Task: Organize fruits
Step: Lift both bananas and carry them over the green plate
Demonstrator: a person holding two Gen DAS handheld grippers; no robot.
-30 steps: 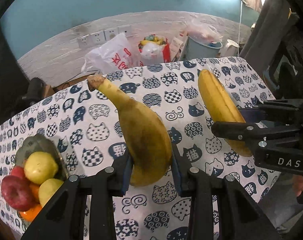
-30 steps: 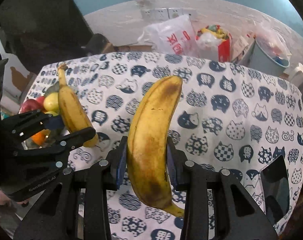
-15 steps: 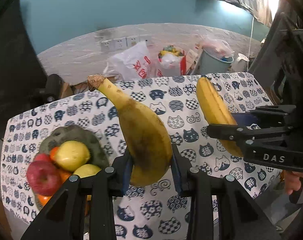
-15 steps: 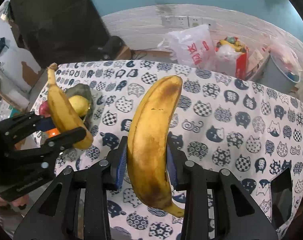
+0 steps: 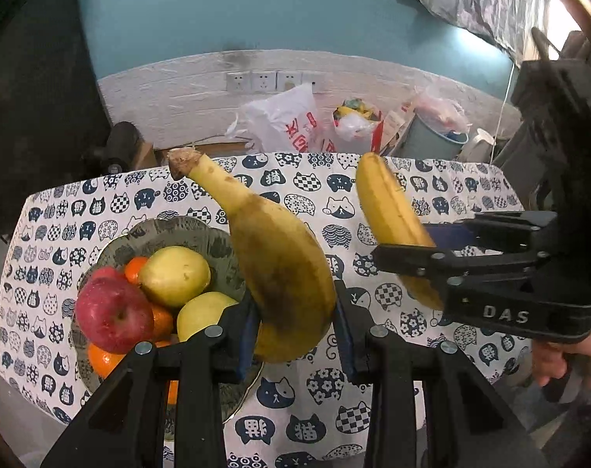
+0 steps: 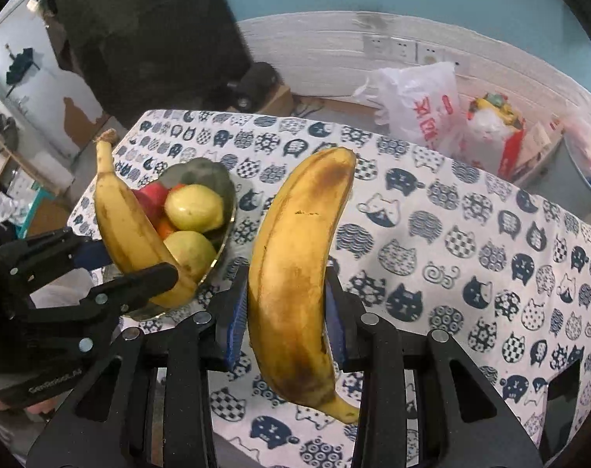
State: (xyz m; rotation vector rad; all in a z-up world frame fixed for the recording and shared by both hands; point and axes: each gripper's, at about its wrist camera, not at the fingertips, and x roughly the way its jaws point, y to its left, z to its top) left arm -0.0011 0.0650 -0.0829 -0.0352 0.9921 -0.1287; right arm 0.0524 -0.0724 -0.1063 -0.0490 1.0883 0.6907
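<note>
Bananas both airborne above the table: my left gripper [image 5: 295,335] clamps one banana [image 5: 280,269], my right gripper [image 6: 282,323] the second banana [image 6: 299,269]; carry step; next, lower them into the fruit bowl [image 5: 186,230], gently.

Bananas: two, first banana [image 5: 283,273] near centre, second banana [image 5: 393,218] to right. 
Grippers: two, left gripper [image 5: 295,323] and right gripper [image 6: 283,319], one banana clamped in each. 
Fruit bowl [image 5: 186,230]: one, near left on tablecloth [image 5: 432,179]. 
In bowl: red apple [image 5: 112,312], one; yellow-green fruits [image 5: 174,273], two (pears or apples, cannot tell); oranges [image 5: 100,358], at least three, partly hidden. 
Wall sockets [image 5: 262,81]: three, far. 
White plastic bag [image 5: 283,121]: one.
</note>
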